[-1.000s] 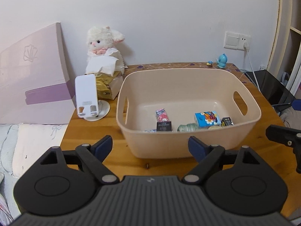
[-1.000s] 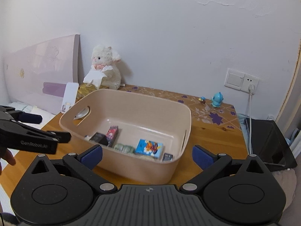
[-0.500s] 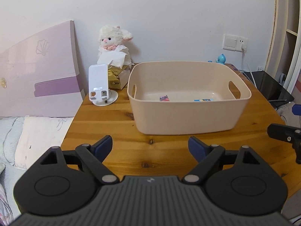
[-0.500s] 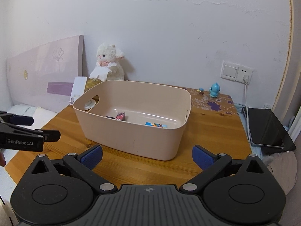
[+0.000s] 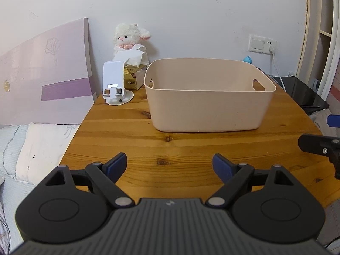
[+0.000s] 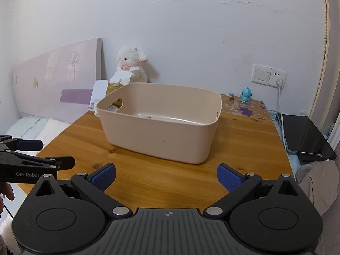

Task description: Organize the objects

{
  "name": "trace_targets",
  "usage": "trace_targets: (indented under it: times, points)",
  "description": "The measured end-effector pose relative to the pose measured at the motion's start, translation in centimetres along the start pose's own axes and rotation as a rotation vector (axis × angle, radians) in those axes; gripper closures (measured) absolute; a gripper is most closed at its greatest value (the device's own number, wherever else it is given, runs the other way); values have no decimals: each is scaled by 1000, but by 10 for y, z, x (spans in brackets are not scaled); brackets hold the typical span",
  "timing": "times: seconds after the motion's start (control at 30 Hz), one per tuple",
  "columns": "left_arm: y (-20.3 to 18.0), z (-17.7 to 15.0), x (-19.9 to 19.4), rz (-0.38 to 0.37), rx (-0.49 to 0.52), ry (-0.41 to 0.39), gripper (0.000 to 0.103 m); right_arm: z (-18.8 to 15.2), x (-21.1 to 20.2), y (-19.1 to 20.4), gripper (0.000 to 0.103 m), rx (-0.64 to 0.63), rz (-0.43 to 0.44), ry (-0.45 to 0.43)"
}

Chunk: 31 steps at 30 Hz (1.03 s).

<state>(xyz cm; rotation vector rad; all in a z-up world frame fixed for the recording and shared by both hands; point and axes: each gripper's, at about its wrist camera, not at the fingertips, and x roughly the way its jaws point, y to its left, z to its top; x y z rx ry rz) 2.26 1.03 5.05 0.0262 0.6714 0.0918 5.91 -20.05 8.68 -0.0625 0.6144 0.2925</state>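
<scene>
A beige plastic basket (image 5: 208,110) stands on the wooden table (image 5: 119,138); it also shows in the right wrist view (image 6: 161,140). Its contents are hidden by the near wall, except a sliver of something on the floor of the basket in the right wrist view. My left gripper (image 5: 170,164) is open and empty, low over the table's near edge, well short of the basket. My right gripper (image 6: 166,175) is open and empty, at the near right. Each gripper shows at the edge of the other's view.
A white phone stand (image 5: 113,82), a tissue box (image 5: 133,76) and a plush lamb (image 5: 129,37) stand at the back left. A blue figurine (image 6: 246,94) stands at the back right. A black tablet (image 6: 301,133) lies right of the table. A bed (image 5: 31,140) lies to the left.
Both grippers have drawn back and dropped lower. The basket now looks farther away, and the small items inside it have gone out of sight behind its wall.
</scene>
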Motion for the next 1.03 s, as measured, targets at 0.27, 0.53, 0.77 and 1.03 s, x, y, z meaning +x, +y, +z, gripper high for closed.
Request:
trace_targets:
  times: [0.27, 0.53, 0.77, 1.03]
  points:
    - [-1, -13, -4, -8, 12, -3, 14, -14, -1, 3, 0, 21, 11, 15]
    - [-3, -19, -13, -42, 20, -17, 14, -30, 3, 2, 0, 27, 6, 40]
    - [-6, -22, -17, -42, 29, -15, 14, -34, 6, -1, 0, 37, 6, 56]
    - [4, -21, -14, -59, -14, -10, 13, -33, 12, 3, 0, 29, 12, 62]
